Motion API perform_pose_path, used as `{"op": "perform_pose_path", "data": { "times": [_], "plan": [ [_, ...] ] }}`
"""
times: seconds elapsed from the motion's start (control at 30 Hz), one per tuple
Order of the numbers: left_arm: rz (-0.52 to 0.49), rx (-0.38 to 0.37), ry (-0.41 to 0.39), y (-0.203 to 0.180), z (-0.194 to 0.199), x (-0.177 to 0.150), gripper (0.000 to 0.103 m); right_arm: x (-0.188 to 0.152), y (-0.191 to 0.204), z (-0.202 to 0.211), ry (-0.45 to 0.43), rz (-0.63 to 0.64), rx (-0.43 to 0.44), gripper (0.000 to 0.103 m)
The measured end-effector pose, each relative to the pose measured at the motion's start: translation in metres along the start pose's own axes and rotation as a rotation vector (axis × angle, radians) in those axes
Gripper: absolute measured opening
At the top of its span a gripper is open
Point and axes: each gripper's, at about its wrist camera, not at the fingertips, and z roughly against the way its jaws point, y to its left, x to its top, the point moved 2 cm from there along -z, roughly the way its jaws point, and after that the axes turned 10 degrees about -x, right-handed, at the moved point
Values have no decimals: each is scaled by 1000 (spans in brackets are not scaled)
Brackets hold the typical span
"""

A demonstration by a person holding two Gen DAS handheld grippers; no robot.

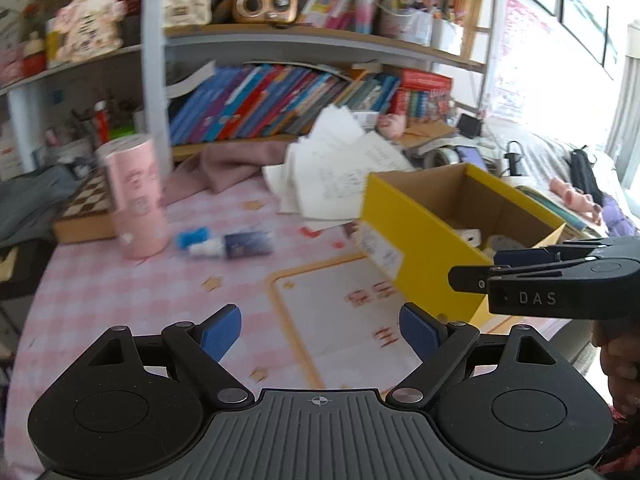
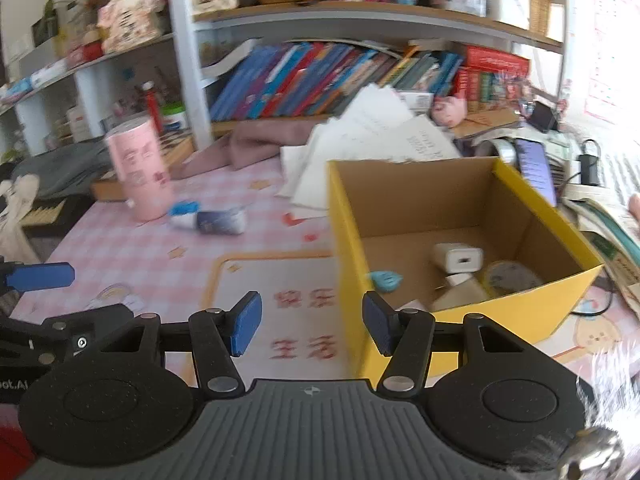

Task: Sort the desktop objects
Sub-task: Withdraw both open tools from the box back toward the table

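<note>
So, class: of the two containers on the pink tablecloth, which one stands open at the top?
The yellow cardboard box, already holding small items; the pink cylinder is capped.

We see a pink-checked table [image 2: 120,248] carrying a yellow box [image 2: 520,312], a pink cylinder [image 2: 140,168], a small blue-capped bottle [image 2: 212,220] (lying down), loose papers [image 2: 360,140] and a chessboard [image 1: 86,200].

Yellow box [image 2: 516,312] holds a white charger [image 2: 460,258] (uncovered).
</note>
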Motion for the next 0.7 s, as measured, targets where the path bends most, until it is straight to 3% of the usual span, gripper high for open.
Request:
{"op": "perform_pose_path", "data": {
  "times": [0.33,0.7],
  "plan": [
    [57,62,-5,24,32,-18,89,-8,50,13,19,89,79,54],
    [95,61,-50,32,41,-19,89,-10,66,16,36,163,93,54]
  ]
}}
